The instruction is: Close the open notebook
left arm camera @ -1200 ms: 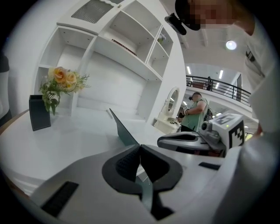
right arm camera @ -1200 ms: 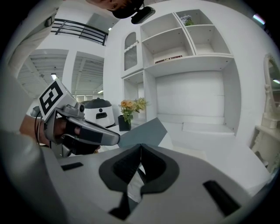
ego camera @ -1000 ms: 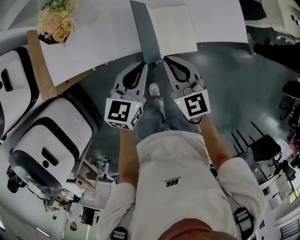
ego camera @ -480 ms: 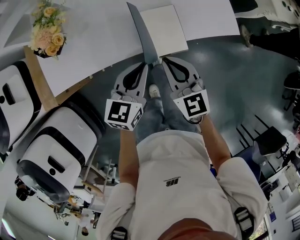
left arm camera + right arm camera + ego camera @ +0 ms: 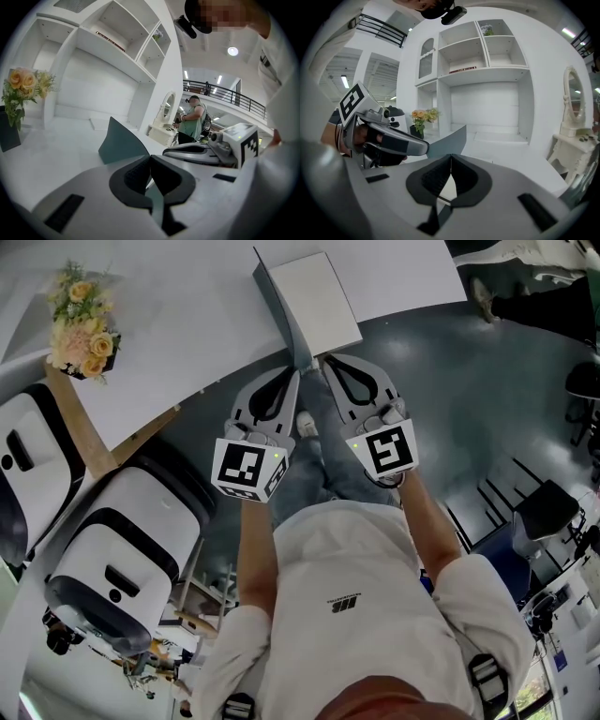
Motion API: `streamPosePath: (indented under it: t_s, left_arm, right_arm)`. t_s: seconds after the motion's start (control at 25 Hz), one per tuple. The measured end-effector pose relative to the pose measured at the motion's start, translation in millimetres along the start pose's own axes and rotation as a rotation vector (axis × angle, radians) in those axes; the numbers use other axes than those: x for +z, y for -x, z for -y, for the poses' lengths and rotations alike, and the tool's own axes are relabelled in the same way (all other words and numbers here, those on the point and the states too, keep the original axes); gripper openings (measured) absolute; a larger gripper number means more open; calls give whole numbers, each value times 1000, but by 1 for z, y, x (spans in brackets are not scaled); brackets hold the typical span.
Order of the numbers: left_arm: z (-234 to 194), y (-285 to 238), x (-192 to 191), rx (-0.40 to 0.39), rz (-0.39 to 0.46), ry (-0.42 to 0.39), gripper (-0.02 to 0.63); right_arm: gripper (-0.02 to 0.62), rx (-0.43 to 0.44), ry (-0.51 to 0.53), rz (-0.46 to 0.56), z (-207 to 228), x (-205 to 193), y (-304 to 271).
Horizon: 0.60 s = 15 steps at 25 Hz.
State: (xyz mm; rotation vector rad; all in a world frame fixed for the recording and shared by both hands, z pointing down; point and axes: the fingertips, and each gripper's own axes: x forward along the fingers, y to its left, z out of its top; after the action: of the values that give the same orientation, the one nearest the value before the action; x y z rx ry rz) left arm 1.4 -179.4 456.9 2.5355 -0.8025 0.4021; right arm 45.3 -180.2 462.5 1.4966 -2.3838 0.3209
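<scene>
Notebook (image 5: 315, 300) cover raised steeper, spine pointing away

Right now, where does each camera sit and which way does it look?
Head view: on the person's head, looking steeply down at table, notebook, left tongs, right tongs, arms, shirt.
Left gripper view: on left tongs, looking along jaws pinching the raised cover, toward shelves; right tongs beside.
Right gripper view: on right tongs, facing shelves; left tongs beside.
Both gripper views share cover and flowers.

Open notebook (image 5: 319, 301) at near edge of white worktop (image 5: 187, 324); white right-hand page flat, facing up; grey-teal left cover (image 5: 279, 310) lifted steeply off the surface.
</scene>
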Motion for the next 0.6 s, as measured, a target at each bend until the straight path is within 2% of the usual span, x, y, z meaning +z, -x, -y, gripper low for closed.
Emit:
streamPosePath:
  t_s: [0.6]
  left_arm:
    - [21, -36, -2, -92, -40, -22, 0]
  right_arm:
    - [-5, -79, -32, -20, 33, -13, 12]
